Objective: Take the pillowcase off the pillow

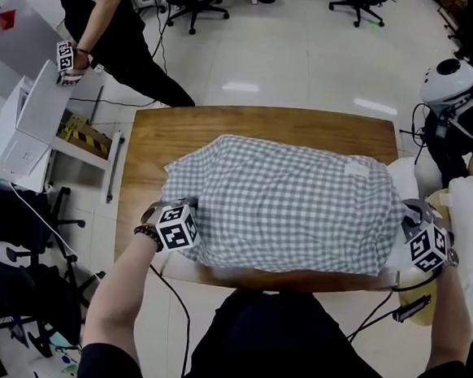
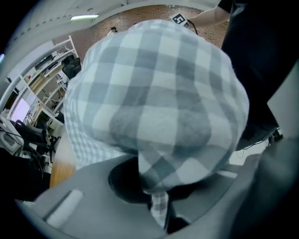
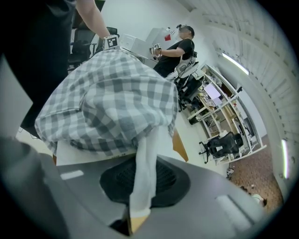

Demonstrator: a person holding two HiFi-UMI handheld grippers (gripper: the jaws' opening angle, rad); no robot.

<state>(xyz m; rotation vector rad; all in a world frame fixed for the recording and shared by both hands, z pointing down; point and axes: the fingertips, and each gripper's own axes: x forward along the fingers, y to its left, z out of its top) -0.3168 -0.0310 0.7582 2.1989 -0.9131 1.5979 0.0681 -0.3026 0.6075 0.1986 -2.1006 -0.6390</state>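
1. The wooden table (image 1: 266, 121) carries the whole job. The pillow lies lengthwise across it in its grey-and-white checked pillowcase (image 1: 284, 204). It sits close to the near edge, so the person standing over it can reach both ends.
2. The pillow (image 1: 401, 174) itself shows as bare white at the right-hand end. I take that end to be the open mouth of the case.
3. Each end is gripped separately. My guess is that this anchors the filling on the right while the cover is drawn away to the left.
4. Both forearms (image 1: 122, 297) reach forward and spread wide, one to each end. The wrists are bent so the tools point steeply down at the cloth.
5. The left gripper (image 2: 160, 212) has its jaws nearly together, pinching a fold of checked cloth at the left end.
6. The right gripper (image 3: 135, 219) is clamped on a thin white strip of the pillow that trails out from under the checked edge.
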